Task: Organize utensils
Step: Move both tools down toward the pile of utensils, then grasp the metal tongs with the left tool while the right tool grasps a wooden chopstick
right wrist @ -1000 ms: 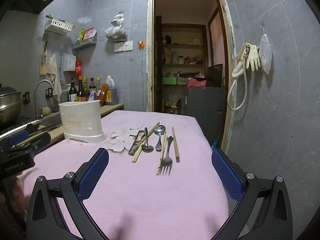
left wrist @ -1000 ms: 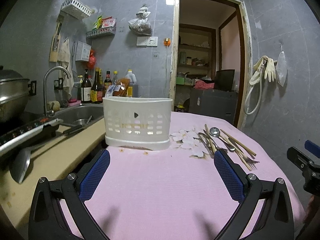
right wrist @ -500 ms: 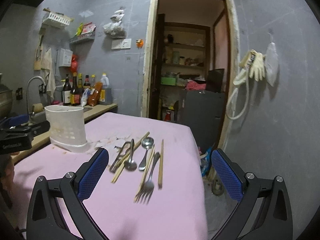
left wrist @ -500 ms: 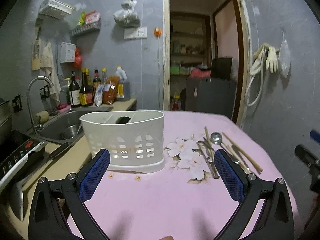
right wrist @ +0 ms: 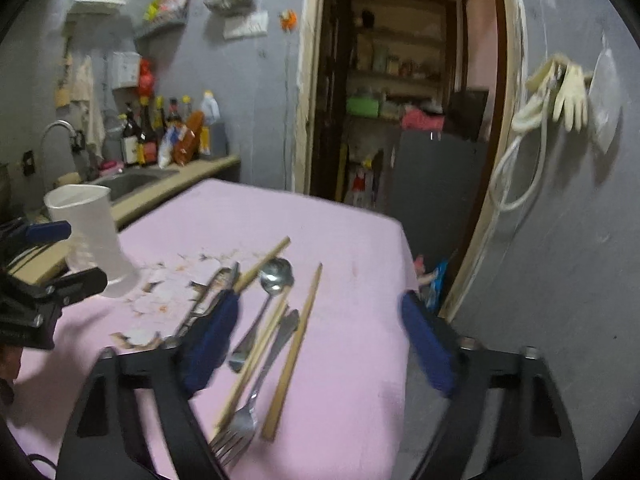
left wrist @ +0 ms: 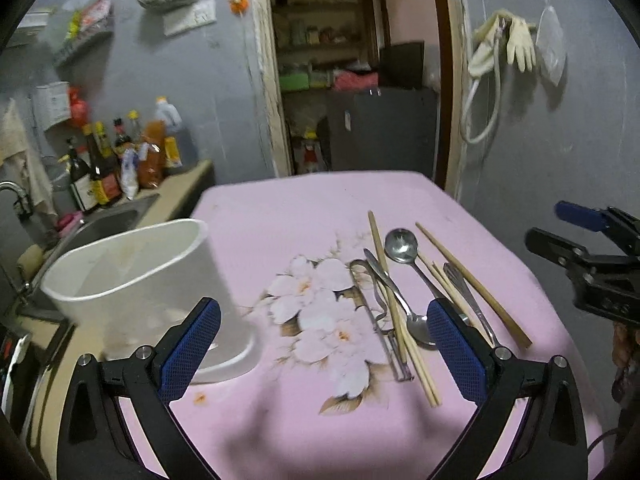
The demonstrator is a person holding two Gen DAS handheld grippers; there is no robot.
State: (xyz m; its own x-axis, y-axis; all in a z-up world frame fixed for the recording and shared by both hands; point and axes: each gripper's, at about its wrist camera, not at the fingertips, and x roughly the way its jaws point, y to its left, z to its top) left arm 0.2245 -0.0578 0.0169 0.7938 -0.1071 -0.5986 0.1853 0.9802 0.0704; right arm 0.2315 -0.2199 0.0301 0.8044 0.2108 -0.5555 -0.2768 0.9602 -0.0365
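Lying loose in a heap on the pink worktop [left wrist: 304, 208], spoon [left wrist: 401, 245], fork [right wrist: 240, 428] and chopsticks [right wrist: 294, 350] awaiting sorting into the white holder [left wrist: 132, 280] standing well apart to their left. Hovering over the heap with jaws apart and empty: left hand-held gripper [left wrist: 324, 352] wide, right hand-held gripper [right wrist: 320, 344] having just been closing, nothing clamped. Blurring the right view; hiding the spoon bowl behind a left pad; leaving the holder's inside hard to read.
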